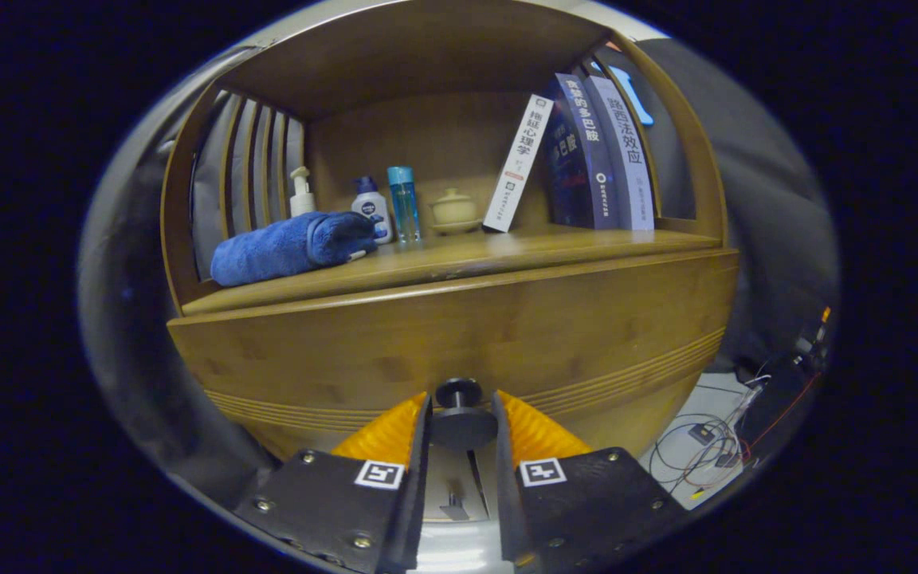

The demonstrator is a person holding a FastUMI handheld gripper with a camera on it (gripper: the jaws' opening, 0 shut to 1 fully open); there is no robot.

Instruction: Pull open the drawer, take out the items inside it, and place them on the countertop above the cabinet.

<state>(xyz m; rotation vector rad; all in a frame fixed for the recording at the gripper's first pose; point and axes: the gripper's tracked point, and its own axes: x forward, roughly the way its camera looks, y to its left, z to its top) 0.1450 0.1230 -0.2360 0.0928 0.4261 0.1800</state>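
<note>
**Tool clamped on drawer knob**

Drawer point(459, 335) looks closed, its front flush under the surface point(507, 251). Knob point(459, 410) sits between the tool point(460, 422) fingers, both pressing its sides (grasped). On the surface: blue towel point(292, 247) at left, bottles point(387, 207) and a lidded cup point(453, 211) behind, leaning books point(578, 159) at right. Cables point(706, 446) lie on floor, right.
</note>
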